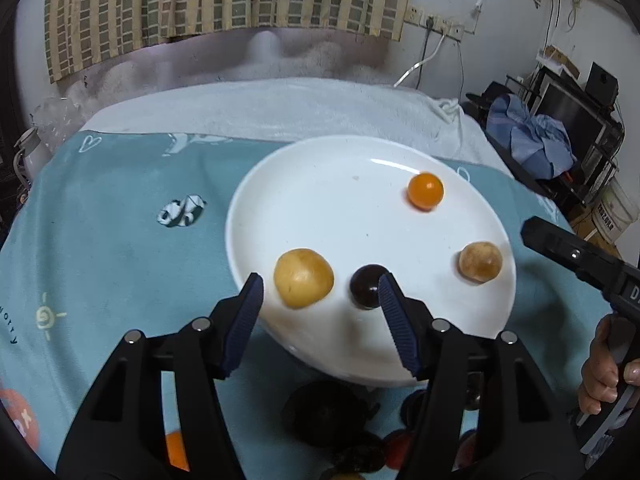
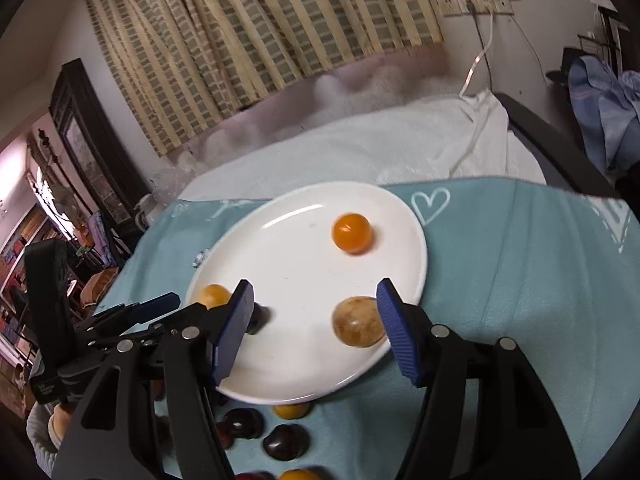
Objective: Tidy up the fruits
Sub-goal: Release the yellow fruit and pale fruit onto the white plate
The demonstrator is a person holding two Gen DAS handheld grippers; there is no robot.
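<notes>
Four fruits sit on the white plate in mid-frame, apparently gathered there off the teal cloth; more fruit waits at lower centre. The left claw and right claw both gape, holding nothing. No writing reads clearly.

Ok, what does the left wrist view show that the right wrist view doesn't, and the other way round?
Only the left wrist view shows the whole dark fruit on the white plate and a panda print on the teal cloth.

Only the right wrist view gives a clear look at the loose dark fruit lying on the cloth in front of the plate, and the heart print.

Both show the bright orange fruit, two tan fruits and open, empty jaws.
</notes>
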